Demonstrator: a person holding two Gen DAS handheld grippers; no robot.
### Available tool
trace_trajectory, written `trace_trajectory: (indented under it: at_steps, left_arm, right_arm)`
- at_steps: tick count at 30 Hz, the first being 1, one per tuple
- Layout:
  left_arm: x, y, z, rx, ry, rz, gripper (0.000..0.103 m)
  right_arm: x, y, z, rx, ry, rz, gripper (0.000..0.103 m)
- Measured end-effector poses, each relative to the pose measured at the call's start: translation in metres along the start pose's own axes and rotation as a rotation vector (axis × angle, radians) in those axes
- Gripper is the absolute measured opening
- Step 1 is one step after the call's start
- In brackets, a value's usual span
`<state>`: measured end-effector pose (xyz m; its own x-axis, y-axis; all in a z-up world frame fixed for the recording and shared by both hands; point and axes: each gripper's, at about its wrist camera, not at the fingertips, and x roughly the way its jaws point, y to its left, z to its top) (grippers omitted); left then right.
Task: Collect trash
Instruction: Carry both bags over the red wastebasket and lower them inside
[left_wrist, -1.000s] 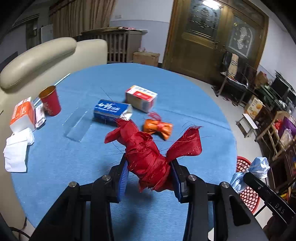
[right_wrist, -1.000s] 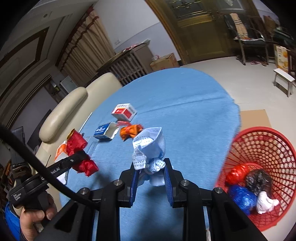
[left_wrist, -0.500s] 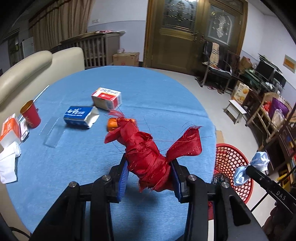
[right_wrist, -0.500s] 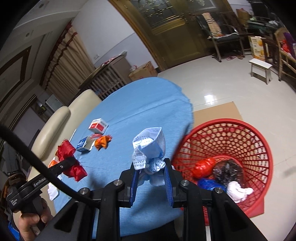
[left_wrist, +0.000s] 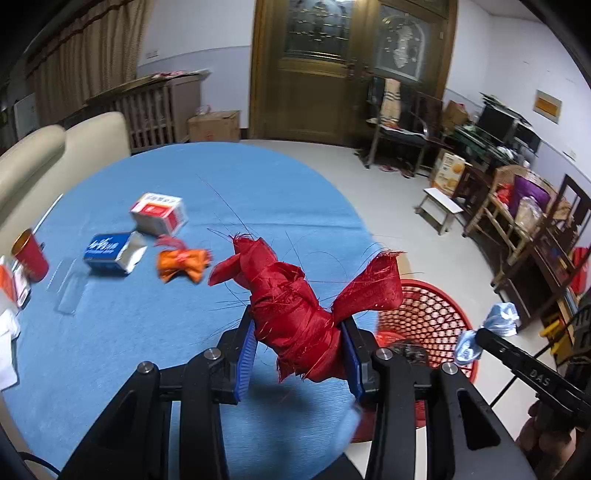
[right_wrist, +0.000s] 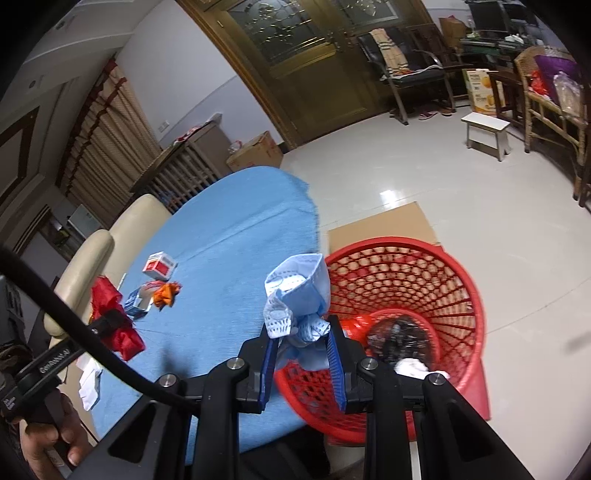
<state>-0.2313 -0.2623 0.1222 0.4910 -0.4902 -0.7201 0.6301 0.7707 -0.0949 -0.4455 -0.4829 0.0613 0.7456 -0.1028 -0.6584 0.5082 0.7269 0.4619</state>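
My left gripper (left_wrist: 300, 354) is shut on a crumpled red cloth (left_wrist: 295, 306), held above the blue table's right edge. My right gripper (right_wrist: 301, 354) is shut on a crumpled light blue face mask (right_wrist: 301, 291), held over the near left rim of the red mesh basket (right_wrist: 447, 280) on the floor. The basket (left_wrist: 428, 314) holds red, black and white trash. The mask (left_wrist: 480, 330) also shows at the right of the left wrist view, and the red cloth (right_wrist: 110, 314) at the left of the right wrist view.
On the blue round table (left_wrist: 147, 332) lie an orange wrapper (left_wrist: 181, 260), a blue box (left_wrist: 110, 253), a red-and-white box (left_wrist: 159, 212), a red cup (left_wrist: 31, 254) and white tissue (left_wrist: 5, 350). A cream sofa (left_wrist: 55, 155) stands behind. A stool (right_wrist: 485, 134) and chairs stand on the floor.
Both grippers have swung right, toward the basket. The right gripper with the mask has moved from over the table to over the basket's rim. The left gripper keeps hold of the red cloth.
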Motion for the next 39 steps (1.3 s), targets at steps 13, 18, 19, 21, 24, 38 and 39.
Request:
trace_trajectory:
  at_steps: [13,18,19,21,24,38,39]
  left_arm:
    - [0.015,-0.059,0.005,0.103,0.017,-0.087,0.043]
    - [0.024,-0.076,0.007,0.124,0.036,-0.102,0.043]
    - [0.026,-0.080,0.007,0.129,0.041,-0.106,0.043]
    - [0.029,-0.086,0.007,0.138,0.047,-0.111,0.043]
    - [0.033,-0.095,0.006,0.152,0.059,-0.121,0.043]
    - [0.048,-0.109,0.009,0.168,0.093,-0.141,0.043]
    - [0.049,-0.109,0.009,0.168,0.095,-0.141,0.043]
  right_arm:
    - [0.002,-0.031,0.007,-0.018,0.038,-0.091,0.027]
    - [0.007,-0.041,0.008,-0.017,0.058,-0.112,0.027]
    - [0.008,-0.043,0.008,-0.016,0.063,-0.117,0.027]
    - [0.009,-0.048,0.008,-0.015,0.072,-0.125,0.027]
    - [0.011,-0.052,0.008,-0.015,0.086,-0.136,0.027]
    - [0.023,-0.062,0.013,-0.020,0.138,-0.166,0.027]
    - [0.023,-0.062,0.013,-0.022,0.141,-0.167,0.027]
